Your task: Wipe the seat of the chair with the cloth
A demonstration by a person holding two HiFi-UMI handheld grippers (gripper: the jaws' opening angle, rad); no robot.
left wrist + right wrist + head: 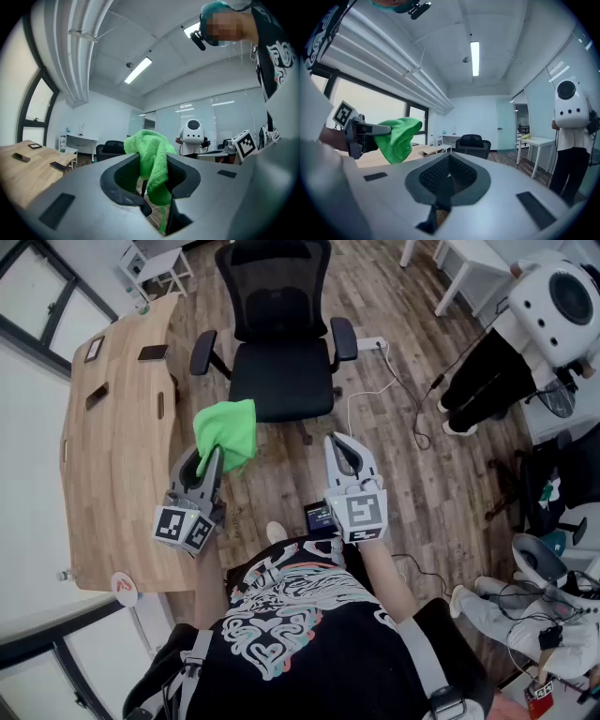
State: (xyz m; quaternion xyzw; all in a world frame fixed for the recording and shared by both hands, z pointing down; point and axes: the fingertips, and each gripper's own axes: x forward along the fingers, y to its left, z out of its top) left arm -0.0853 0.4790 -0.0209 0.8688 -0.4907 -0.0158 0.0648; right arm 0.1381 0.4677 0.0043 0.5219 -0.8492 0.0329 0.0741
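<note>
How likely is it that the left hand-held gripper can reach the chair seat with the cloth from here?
Probably yes. The left hand-held gripper is shut on the cloth, the seat lies ahead with nothing on it, and only bare floor shows between them.

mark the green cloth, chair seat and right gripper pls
green cloth (pixel 228 432): head view, middle of the bunched fabric.
chair seat (pixel 281 381): head view, centre of the black cushion.
right gripper (pixel 339 442): head view, at its closed tips.
</note>
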